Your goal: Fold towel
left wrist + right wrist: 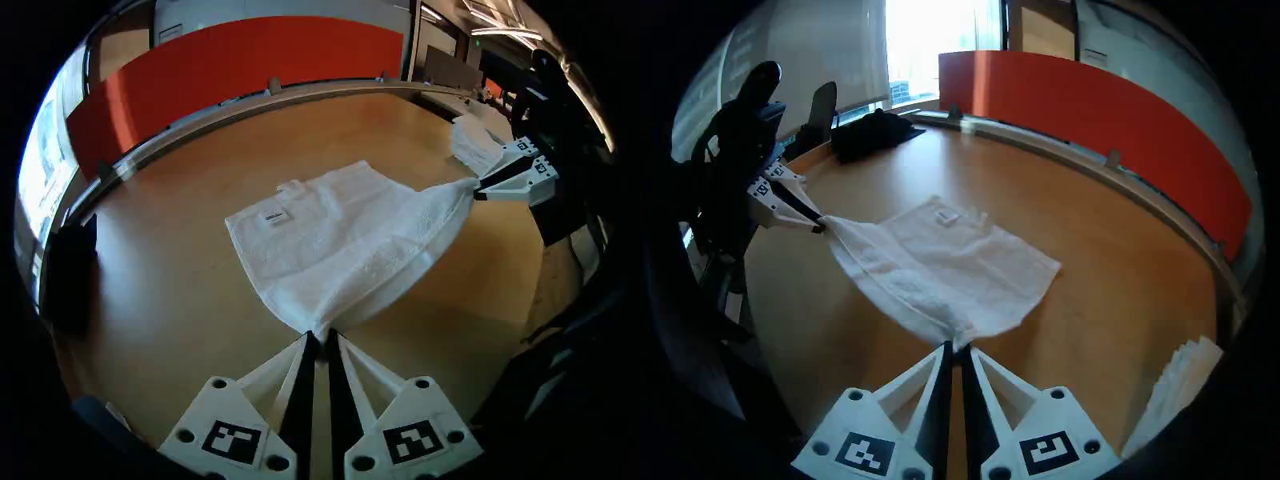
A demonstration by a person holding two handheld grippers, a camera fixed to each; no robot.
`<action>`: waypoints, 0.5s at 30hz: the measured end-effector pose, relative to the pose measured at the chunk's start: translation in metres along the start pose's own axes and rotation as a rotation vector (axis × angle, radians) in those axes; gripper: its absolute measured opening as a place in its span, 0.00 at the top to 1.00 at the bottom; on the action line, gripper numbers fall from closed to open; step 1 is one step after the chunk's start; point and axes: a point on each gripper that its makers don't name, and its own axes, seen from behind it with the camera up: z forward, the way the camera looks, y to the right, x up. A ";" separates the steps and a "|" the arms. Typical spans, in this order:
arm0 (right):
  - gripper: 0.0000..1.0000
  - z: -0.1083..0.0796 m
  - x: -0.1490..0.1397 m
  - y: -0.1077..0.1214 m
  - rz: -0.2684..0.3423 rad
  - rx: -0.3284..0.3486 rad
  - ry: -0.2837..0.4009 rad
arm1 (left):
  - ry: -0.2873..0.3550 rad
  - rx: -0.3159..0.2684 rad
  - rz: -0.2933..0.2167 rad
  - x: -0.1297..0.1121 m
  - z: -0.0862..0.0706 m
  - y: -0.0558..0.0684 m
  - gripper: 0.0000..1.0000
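A white towel (344,232) (940,264) lies on the wooden table (176,264) (1120,264), its near edge lifted off the surface. My left gripper (318,340) is shut on one corner of that edge. In the left gripper view, my right gripper (478,192) pinches the other corner at the right, with the towel stretched between the two. In the right gripper view, my right gripper (955,350) is shut on its corner and the left gripper (821,226) holds the far corner at the left. A small label (274,216) (946,215) shows on the towel's far part.
A stack of folded white towels (474,142) (1178,382) sits near the table's edge. A dark bag (872,132) lies at the far end, a black object (70,268) at the left. A red partition (240,68) (1120,112) runs behind the table. A person's dark sleeve (732,172) holds the left gripper.
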 end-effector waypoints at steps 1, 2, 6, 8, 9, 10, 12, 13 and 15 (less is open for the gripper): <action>0.93 -0.003 0.002 -0.001 0.000 0.000 0.003 | 0.001 0.000 0.000 0.001 -0.003 0.001 0.89; 0.93 -0.006 0.004 -0.001 0.000 0.000 0.005 | 0.002 0.000 -0.001 0.001 -0.006 0.003 0.89; 0.93 -0.017 0.009 -0.004 0.001 0.002 0.015 | 0.004 -0.006 -0.010 0.004 -0.017 0.008 0.89; 0.93 -0.022 0.011 -0.005 0.002 0.003 0.018 | 0.007 -0.011 -0.018 0.005 -0.022 0.010 0.89; 0.93 -0.024 0.012 -0.006 0.003 0.003 0.018 | 0.008 -0.015 -0.022 0.006 -0.024 0.011 0.89; 0.93 -0.026 0.012 -0.006 0.003 0.003 0.019 | 0.008 -0.019 -0.026 0.007 -0.027 0.012 0.89; 0.93 -0.030 0.012 -0.006 0.003 0.003 0.019 | 0.009 -0.027 -0.035 0.008 -0.031 0.015 0.89; 0.93 -0.032 0.013 -0.006 0.003 0.003 0.019 | 0.009 -0.030 -0.038 0.008 -0.033 0.016 0.89; 0.93 -0.035 0.013 -0.006 0.002 0.004 0.018 | 0.010 -0.034 -0.043 0.009 -0.037 0.018 0.89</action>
